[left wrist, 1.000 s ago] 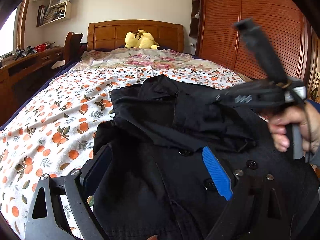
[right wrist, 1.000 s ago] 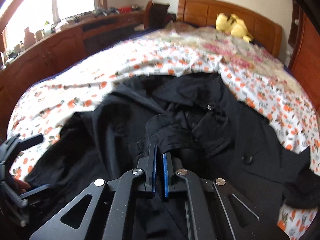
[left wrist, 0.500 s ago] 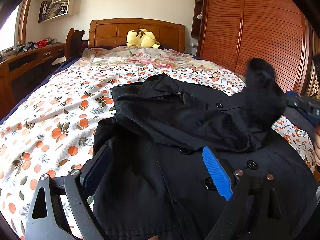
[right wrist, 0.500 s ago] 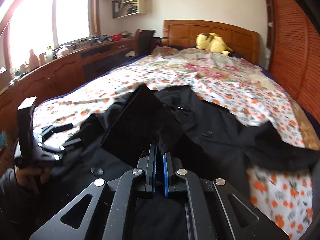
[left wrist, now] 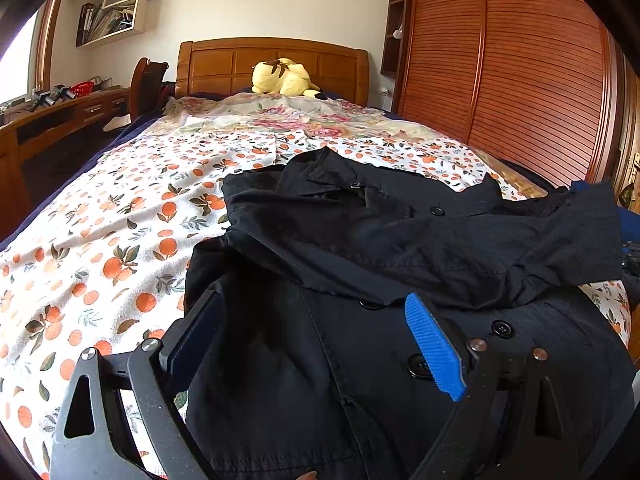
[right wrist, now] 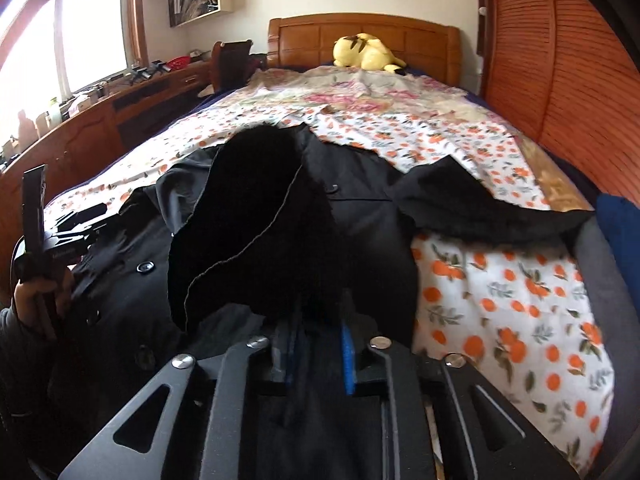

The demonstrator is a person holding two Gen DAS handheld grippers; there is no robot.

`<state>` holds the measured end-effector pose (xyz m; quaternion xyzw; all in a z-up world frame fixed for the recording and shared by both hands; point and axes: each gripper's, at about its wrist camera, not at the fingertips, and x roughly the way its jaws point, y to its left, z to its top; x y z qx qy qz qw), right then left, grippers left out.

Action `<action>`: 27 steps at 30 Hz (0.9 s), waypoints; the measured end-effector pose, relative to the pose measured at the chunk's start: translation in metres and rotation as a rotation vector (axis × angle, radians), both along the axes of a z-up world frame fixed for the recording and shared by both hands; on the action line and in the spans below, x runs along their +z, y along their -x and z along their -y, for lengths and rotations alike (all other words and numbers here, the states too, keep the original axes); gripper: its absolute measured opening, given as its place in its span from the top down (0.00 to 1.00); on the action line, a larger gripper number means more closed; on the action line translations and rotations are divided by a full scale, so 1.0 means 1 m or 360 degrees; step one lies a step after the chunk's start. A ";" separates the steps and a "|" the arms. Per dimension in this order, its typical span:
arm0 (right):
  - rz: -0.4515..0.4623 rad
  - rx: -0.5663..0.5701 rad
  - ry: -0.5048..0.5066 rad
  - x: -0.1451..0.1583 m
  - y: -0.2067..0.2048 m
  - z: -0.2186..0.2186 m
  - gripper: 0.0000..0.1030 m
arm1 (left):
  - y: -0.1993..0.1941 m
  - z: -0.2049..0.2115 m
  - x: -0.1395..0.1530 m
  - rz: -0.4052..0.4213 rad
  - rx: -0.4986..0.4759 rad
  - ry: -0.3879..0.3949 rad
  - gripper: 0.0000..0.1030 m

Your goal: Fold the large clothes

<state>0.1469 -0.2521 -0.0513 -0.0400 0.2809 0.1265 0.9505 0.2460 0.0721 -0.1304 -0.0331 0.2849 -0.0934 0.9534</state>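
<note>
A large black buttoned coat (left wrist: 360, 360) lies spread on the bed's orange-print sheet (left wrist: 100, 248). My left gripper (left wrist: 316, 340) is open, its fingers wide apart over the coat's lower front, one near the left hem. One sleeve (left wrist: 568, 236) is stretched across the chest to the right. In the right wrist view that sleeve's end (right wrist: 256, 232) drapes over my right gripper (right wrist: 318, 356). Its jaws are opening with the black cloth loose between the blue pads (right wrist: 347, 360). The left gripper (right wrist: 44, 236) and the hand holding it show at the far left.
A yellow plush toy (left wrist: 282, 78) sits by the wooden headboard (left wrist: 272, 60). A slatted wooden wardrobe (left wrist: 520, 80) runs along the right. A desk (left wrist: 60, 116) and chair (left wrist: 146, 84) stand on the left. Something blue (right wrist: 620, 232) lies at the bed's right edge.
My right gripper carried the sleeve from over the coat's middle out to the right side, and its jaws have parted. The left gripper kept still and open.
</note>
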 end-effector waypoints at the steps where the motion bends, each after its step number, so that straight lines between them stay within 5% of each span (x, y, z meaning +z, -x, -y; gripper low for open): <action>1: 0.0025 -0.0026 0.0019 0.004 0.006 0.001 0.65 | 0.000 0.000 0.000 0.0003 0.0000 -0.0003 0.10; 4: 0.0092 -0.0109 0.0046 0.018 0.019 0.001 0.51 | 0.001 0.002 0.000 0.0007 0.0002 -0.0012 0.10; 10: 0.0157 -0.0095 0.0089 0.022 0.038 -0.018 0.48 | 0.002 0.003 0.001 0.0014 0.0007 -0.0019 0.10; 20: 0.0000 -0.0248 0.0147 -0.004 -0.013 -0.001 0.48 | 0.003 0.002 0.000 0.0009 0.0009 0.0000 0.10; 27: -0.0157 -0.0298 -0.0095 -0.013 -0.040 0.026 0.48 | 0.003 0.003 0.000 0.0001 0.0003 -0.0005 0.10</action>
